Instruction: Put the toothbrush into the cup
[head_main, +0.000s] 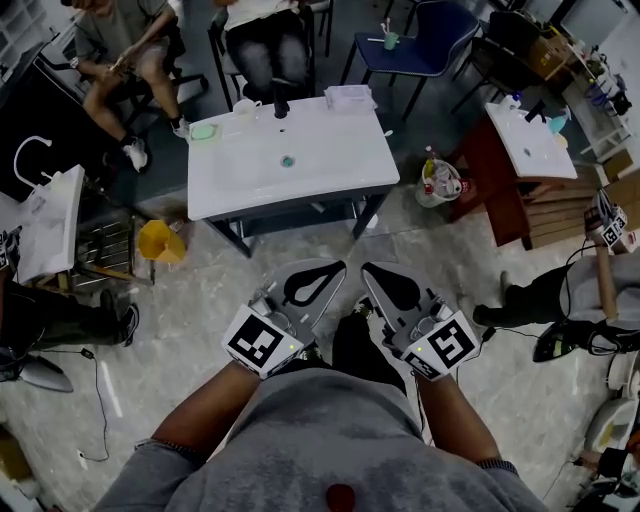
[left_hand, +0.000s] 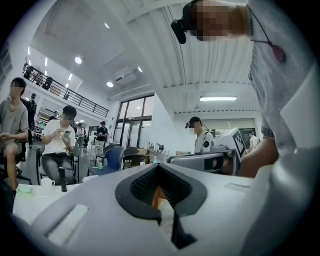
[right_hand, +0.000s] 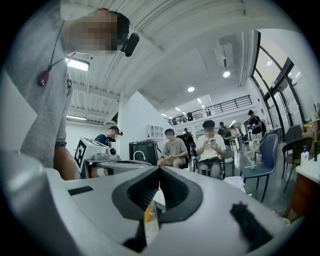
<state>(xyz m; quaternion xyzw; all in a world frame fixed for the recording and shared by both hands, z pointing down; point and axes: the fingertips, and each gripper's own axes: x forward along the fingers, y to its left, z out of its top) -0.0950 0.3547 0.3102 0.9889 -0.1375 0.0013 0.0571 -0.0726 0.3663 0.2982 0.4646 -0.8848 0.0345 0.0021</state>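
On the far surface (head_main: 330, 175), a greenish speck (head_main: 288, 160) is too small to name. The left tongs (left_hand: 159, 166) and right tongs (right_hand: 160, 169) fill the lower half of their own views, hiding most of that surface.

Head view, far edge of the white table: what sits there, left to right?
Left to right: green pad → white cup → dark upright object → white box.

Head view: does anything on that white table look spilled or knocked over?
Nothing stands out. The white table shows no spill, the cup stands upright near its far edge, and a small green thing lies mid-table.
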